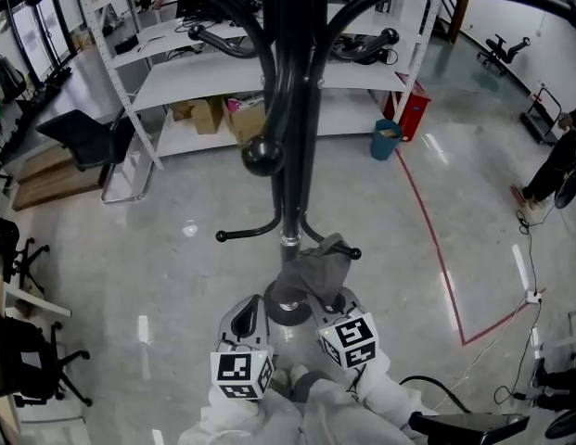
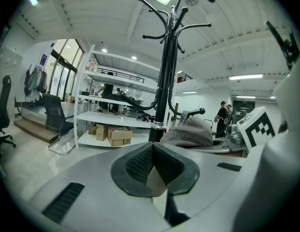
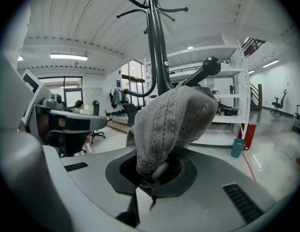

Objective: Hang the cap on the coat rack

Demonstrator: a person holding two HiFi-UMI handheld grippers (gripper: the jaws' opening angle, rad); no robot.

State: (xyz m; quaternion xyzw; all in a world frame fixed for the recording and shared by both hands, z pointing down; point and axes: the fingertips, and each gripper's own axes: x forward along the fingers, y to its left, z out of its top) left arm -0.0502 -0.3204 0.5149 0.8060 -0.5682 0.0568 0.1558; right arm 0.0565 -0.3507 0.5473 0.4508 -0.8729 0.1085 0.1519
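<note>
Holding cap (image 3: 176, 120) at coat rack (image 1: 292, 109), hang pending: right gripper (image 3: 150, 170) was clamped on cap edge, cap just beside lower hook (image 3: 211, 65). Left gripper (image 2: 152, 163) was closed, empty. Next move likely needed cap lifted over that hook's tip

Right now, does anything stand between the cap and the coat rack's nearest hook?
Nothing visible does. The right hand-held gripper is shut on the cap, and the knobbed hook rises right behind it, unobstructed.
</note>
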